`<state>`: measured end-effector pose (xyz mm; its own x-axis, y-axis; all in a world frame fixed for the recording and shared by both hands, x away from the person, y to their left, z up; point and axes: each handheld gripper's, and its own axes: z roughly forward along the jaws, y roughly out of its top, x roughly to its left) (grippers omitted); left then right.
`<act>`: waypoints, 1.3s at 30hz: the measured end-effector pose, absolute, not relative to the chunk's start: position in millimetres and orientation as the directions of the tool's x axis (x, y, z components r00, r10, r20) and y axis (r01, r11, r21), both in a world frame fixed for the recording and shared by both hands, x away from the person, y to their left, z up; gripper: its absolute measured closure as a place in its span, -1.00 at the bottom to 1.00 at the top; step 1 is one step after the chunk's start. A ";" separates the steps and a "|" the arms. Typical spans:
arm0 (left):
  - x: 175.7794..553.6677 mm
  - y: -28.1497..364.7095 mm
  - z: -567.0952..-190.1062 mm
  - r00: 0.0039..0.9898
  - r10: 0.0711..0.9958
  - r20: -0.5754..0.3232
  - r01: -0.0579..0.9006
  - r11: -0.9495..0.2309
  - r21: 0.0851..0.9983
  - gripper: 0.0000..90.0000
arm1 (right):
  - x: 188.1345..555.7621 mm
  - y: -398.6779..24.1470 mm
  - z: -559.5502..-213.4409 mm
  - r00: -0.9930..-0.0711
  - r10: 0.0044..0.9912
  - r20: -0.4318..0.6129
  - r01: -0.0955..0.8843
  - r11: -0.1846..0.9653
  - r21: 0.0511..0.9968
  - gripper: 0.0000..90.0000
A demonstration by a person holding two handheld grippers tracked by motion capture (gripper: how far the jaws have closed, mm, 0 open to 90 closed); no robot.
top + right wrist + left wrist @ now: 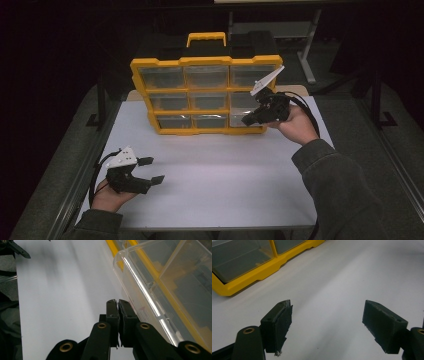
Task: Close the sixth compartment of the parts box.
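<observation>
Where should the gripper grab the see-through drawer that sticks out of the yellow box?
Probably by the clear drawer's front rim, coming from the table side with open jaws. That thin edge juts out of the yellow organizer, so one jaw could go inside, one outside. The right gripper beside it is shut.

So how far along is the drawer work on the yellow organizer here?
One clear drawer already sticks out of the yellow organizer at its lower right. The right gripper, shut, sits beside it; whether it pinches anything, I cannot tell. The left gripper waits open; the remaining drawers look closed.
</observation>
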<state>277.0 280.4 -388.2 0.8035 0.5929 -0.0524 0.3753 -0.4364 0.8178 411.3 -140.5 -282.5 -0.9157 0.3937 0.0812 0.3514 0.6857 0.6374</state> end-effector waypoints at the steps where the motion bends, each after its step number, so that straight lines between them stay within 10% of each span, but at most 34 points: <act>1: 276.8 280.5 -388.7 0.803 0.594 -0.056 0.380 -0.437 0.815 -0.49 | 413.7 -140.8 -283.6 -0.922 0.381 0.066 0.331 0.689 0.644 0.91; 39: 277.3 283.2 -387.9 0.801 0.597 -0.052 0.377 -0.434 0.819 -0.49 | 434.3 -138.7 -271.2 -0.899 0.437 0.041 0.366 0.697 0.617 0.91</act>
